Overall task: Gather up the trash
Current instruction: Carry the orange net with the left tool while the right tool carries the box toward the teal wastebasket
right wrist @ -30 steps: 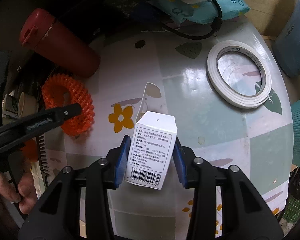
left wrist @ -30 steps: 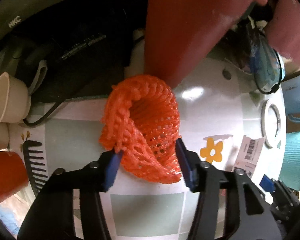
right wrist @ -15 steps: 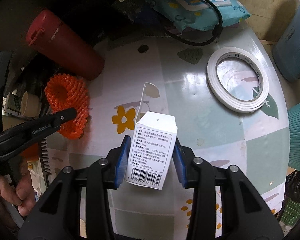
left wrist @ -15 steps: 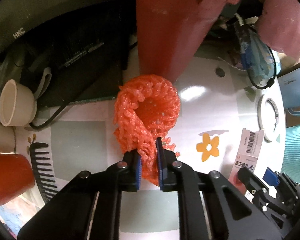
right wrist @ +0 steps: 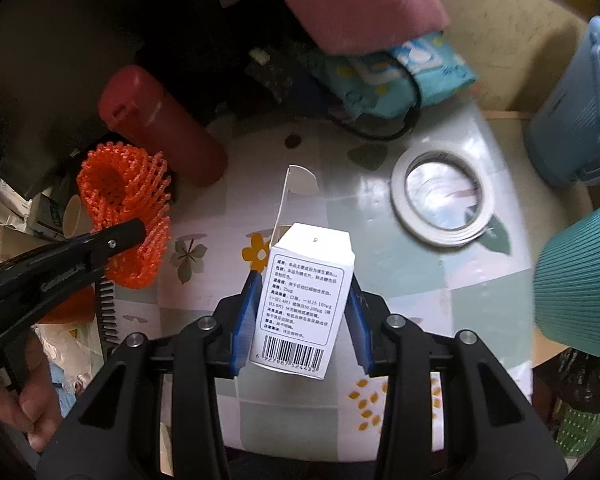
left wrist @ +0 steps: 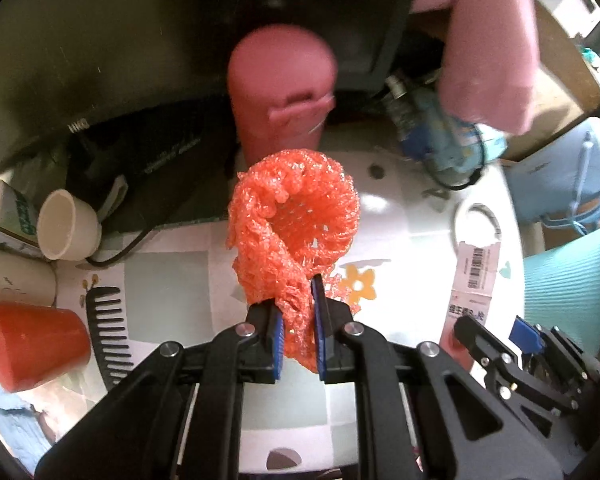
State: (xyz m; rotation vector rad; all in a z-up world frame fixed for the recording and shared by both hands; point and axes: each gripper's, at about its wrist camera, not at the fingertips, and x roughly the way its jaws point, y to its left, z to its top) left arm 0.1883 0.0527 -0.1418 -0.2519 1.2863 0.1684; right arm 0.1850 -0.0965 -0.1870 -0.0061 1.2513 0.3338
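My left gripper is shut on the orange foam fruit net, pinching its near edge and holding it above the table. The net also shows in the right wrist view, with the left gripper's finger over it. My right gripper is shut on a white medicine box with printed text and a barcode, held above the table; its top flap stands open. The box and the right gripper show at the right of the left wrist view.
A red flask stands behind the net. A tape roll, a blue tissue pack and a cable lie at the back right. A black comb, an orange cup and a white cup are at the left. A teal bin stands off the table's right edge.
My left gripper closed on the orange net's near edge and lifted it off the table. My right gripper kept hold of the box and rose slightly.
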